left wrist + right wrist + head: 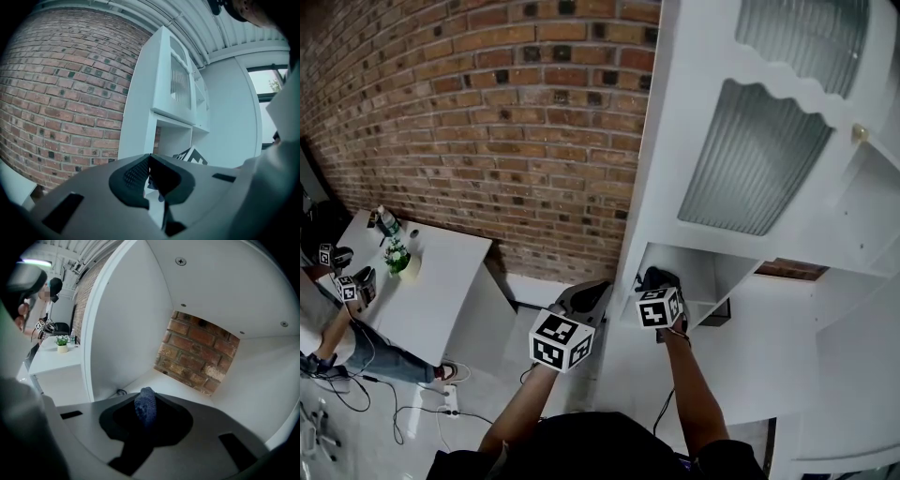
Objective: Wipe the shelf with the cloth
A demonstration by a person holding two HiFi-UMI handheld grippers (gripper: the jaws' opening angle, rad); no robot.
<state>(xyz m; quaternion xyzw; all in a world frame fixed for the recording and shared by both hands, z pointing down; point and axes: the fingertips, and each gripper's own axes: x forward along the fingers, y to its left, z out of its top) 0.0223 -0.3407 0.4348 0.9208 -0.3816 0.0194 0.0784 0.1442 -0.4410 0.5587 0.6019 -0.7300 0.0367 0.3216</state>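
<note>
The white shelf (159, 380) has brick showing through its open back, and a small dark thing (121, 392) lies by its left wall. Left of the shelf, a white surface (441, 281) carries a potted plant (397, 255).

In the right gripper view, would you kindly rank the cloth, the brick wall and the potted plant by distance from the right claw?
1. The cloth, gripped in the right claw.
2. The brick wall, straight ahead behind the shelf.
3. The potted plant, far left on the table.

A brick wall (487, 112) stands behind a white table (441, 281) bearing a small potted plant (397, 256).
</note>
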